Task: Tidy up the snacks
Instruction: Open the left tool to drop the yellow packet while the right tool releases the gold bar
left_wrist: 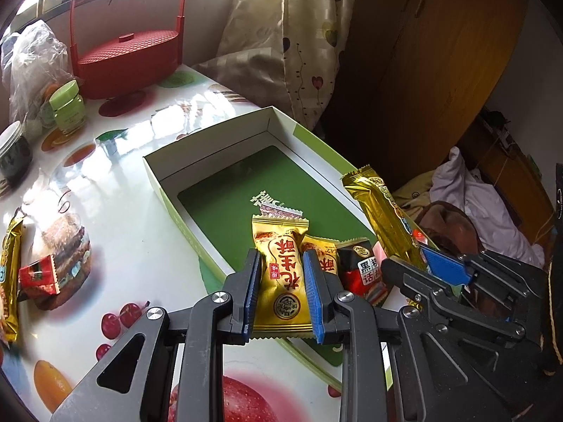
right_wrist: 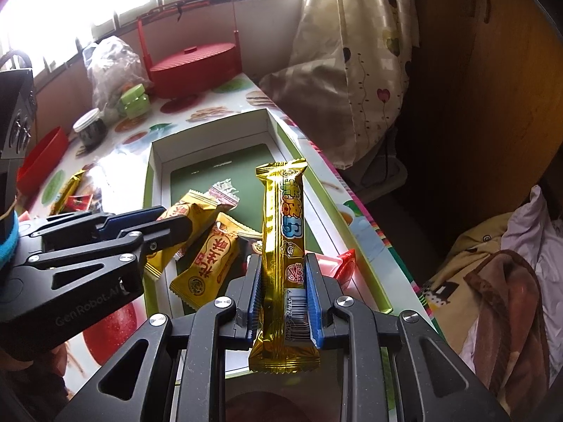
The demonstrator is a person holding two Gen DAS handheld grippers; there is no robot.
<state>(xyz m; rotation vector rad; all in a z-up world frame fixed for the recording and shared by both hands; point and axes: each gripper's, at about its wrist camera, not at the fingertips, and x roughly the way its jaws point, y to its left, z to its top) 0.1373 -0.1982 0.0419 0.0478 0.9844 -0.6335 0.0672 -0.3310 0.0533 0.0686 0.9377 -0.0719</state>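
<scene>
In the left wrist view my left gripper (left_wrist: pixel 281 256) is shut on a gold peanut-candy packet (left_wrist: pixel 281 281), held above the near end of an open white box with a green floor (left_wrist: pixel 225 193). Inside the box lie a second gold packet (left_wrist: pixel 325 251), a red-and-black packet (left_wrist: pixel 362 274) and a pink-edged wrapper (left_wrist: pixel 281 211). Just to the right, my right gripper (left_wrist: pixel 408 256) grips a long gold bar (left_wrist: pixel 380 207). In the right wrist view my right gripper (right_wrist: pixel 283 260) is shut on that upright gold bar (right_wrist: pixel 283 218) over the box (right_wrist: pixel 158 161). The left gripper (right_wrist: pixel 176 218) holds its packet (right_wrist: pixel 191 211) at the left.
A gold bar (left_wrist: pixel 8 274) and a red packet (left_wrist: pixel 38 274) lie on the fruit-print table at the left. A red lidded basket (left_wrist: pixel 126 59), a green jar (left_wrist: pixel 67 105), a dark jar (left_wrist: pixel 14 154) and a plastic bag (left_wrist: pixel 31 56) stand at the back. The table edge runs right beside the box.
</scene>
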